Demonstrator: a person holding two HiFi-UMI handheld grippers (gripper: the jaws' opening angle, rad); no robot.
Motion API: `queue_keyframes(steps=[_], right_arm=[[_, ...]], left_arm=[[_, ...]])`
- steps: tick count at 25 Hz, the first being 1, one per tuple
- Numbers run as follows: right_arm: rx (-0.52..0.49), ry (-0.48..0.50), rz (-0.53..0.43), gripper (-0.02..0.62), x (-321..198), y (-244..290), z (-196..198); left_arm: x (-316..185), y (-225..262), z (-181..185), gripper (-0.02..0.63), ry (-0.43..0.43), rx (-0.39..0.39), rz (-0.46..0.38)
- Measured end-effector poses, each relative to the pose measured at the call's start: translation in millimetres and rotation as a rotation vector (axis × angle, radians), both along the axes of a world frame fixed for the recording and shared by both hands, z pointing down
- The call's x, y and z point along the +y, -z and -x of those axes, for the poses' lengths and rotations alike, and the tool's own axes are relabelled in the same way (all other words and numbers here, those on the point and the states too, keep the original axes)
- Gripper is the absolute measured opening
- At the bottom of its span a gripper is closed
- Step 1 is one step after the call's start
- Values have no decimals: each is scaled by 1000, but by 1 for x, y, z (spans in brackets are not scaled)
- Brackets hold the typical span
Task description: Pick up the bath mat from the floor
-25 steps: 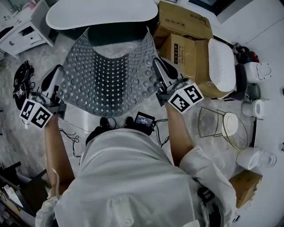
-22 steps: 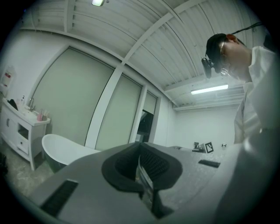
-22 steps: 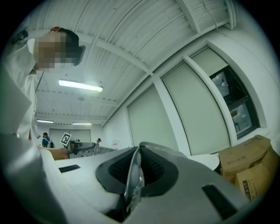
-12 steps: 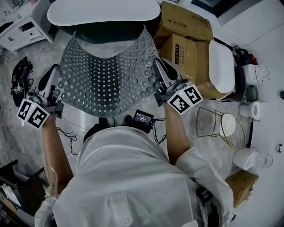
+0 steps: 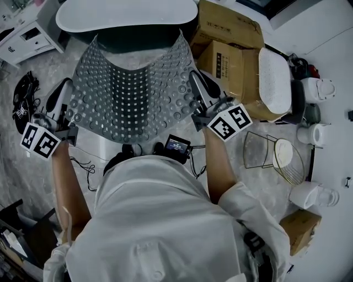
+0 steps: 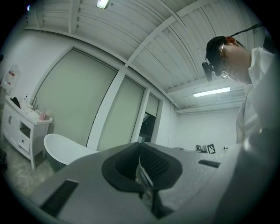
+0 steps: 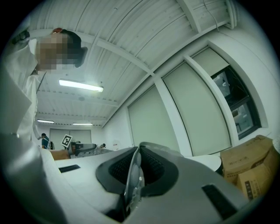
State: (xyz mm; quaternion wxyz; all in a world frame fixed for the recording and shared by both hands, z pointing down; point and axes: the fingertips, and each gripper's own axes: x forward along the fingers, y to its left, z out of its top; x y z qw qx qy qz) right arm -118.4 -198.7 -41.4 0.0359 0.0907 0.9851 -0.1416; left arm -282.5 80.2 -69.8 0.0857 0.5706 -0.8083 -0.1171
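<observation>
Jaws of the left gripper [image 5: 65, 95] and right gripper [image 5: 197, 83] are squeezing shut on the bath mat [image 5: 132, 93], holding it up near the tub [image 5: 127, 14]. It is hardly moving anymore, so the lifting is looking nearly done.

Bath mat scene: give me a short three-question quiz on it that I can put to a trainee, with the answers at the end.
1. True or false: the left tongs and the right tongs are each shut on an edge of the bath mat.
2. What stands just beyond the mat in the head view? A: a white bathtub. B: a bicycle. C: a fridge.
3. Fill in: the cardboard boxes stand on the person's ___ side.

Key: 1 true; 2 A; 3 right.
</observation>
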Motion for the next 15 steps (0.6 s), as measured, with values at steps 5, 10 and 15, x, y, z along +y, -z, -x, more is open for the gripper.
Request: queue_keyframes(steps=[5,10,15], right_arm=[[-5,-11,10,40,-9,-2,-6],[-10,-5,0,40,-4,2,-6],[-21,-1,4,40,-8,2,-8]], left_arm=[[-10,-2,-2,9,-13,4,-2],[-9,1,-2,9,-25,16,-10],[-13,2,-6,9,-27,11,-11]])
